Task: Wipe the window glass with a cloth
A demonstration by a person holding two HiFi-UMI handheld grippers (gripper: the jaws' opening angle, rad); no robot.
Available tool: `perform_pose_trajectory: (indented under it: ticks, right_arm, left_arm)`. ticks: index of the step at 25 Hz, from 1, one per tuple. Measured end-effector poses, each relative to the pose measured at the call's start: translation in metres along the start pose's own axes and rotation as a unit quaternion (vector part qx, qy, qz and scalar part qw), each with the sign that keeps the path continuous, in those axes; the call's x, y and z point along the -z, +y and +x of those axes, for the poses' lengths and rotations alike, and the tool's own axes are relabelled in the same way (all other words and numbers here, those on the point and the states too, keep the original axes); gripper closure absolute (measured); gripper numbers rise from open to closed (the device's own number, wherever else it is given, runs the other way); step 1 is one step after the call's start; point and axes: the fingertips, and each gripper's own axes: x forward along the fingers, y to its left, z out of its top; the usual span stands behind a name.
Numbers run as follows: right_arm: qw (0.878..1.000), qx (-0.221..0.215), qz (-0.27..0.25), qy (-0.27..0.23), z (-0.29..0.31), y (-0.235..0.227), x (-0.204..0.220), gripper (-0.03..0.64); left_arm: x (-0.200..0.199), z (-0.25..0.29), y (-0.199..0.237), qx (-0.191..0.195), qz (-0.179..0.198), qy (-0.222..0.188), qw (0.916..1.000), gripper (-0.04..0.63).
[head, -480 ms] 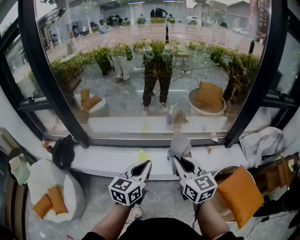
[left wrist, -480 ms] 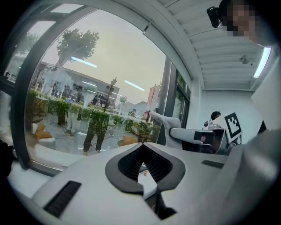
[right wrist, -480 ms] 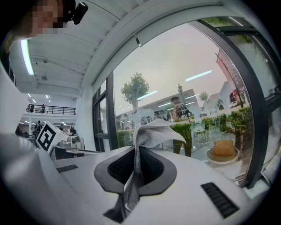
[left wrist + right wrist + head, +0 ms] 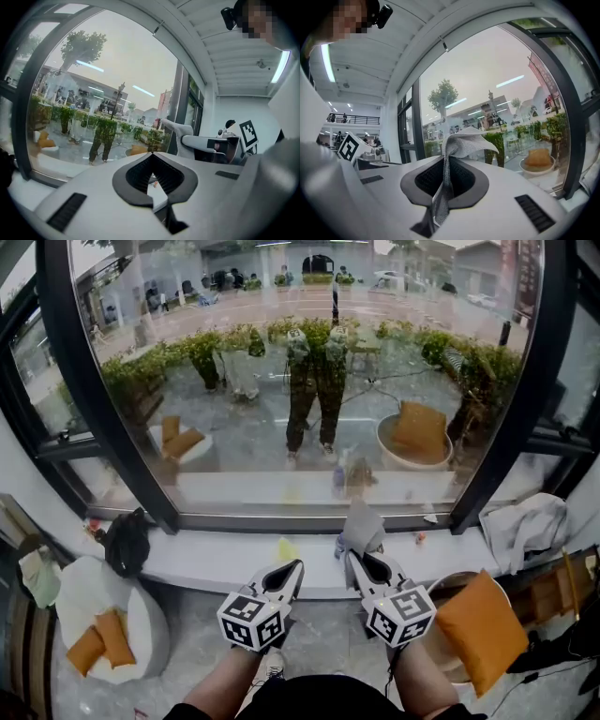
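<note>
Near the sill (image 4: 216, 563), you are pinching the grey cloth (image 4: 362, 526) in the right gripper (image 4: 359, 562), short of the window glass (image 4: 309, 390). Your left gripper (image 4: 289, 570) is waiting, jaws pressed together, empty; the wiping is seemingly all lying ahead.

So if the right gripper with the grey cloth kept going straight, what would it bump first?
Probably the big window glass: the right gripper points at the pane, and its crumpled grey cloth would touch first. Depth is hard to judge; the white window sill lies lower.
</note>
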Motion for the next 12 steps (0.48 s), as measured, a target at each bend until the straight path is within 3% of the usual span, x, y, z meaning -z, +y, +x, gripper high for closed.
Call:
perform_pose_trajectory:
  ticks: [12]
  right_arm:
    - [1.000,-0.011,-0.014,-0.005,-0.006,-0.018,-0.010,0.577]
  left_arm:
    - [-0.007,0.013,-0.013,-0.019,0.012,-0.006,0.9997,0.597]
